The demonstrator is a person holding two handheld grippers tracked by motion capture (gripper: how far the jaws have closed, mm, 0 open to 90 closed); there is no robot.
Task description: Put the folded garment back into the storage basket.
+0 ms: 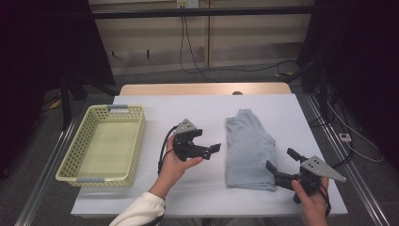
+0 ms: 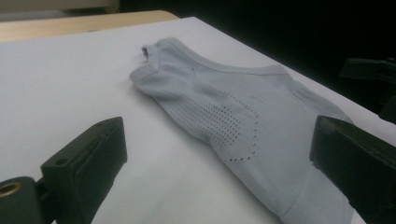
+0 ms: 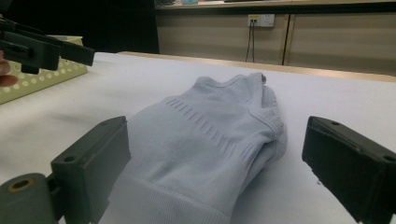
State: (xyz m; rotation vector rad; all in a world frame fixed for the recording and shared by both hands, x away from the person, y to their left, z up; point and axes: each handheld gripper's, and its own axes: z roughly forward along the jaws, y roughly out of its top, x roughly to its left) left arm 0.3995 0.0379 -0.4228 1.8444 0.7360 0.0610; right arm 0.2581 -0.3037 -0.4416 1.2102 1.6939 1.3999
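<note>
We see a yellow perforated basket (image 1: pixel 106 143) standing at the left side of the white table top (image 1: pixel 197 110), well apart from the folded grey garment (image 1: pixel 248 148), with bare surface between them; nothing lies across that stretch. Cables (image 1: pixel 197 66) run over the floor beyond the far edge. We hold the left gripper (image 1: pixel 207 149) above the table just left of the garment, pointing toward it, jaws spread wide and holding nothing; in the left gripper view the garment (image 2: pixel 224 116) lies ahead between the two jaws, its near hem passing close under the right-hand jaw. We hold the right gripper (image 1: pixel 280 165) at the garment's near right corner, jaws likewise wide apart and empty; whether the lower jaw touches the cloth, we cannot tell. In the right gripper view the garment (image 3: pixel 205 135) sits centred between the jaws, hem nearest, collar farthest, and the left gripper (image 3: pixel 44 49) appears at upper left before the basket (image 3: pixel 42 77). Open table surrounds the garment on the far and right sides; its near hem lies close to the table's front edge.
</note>
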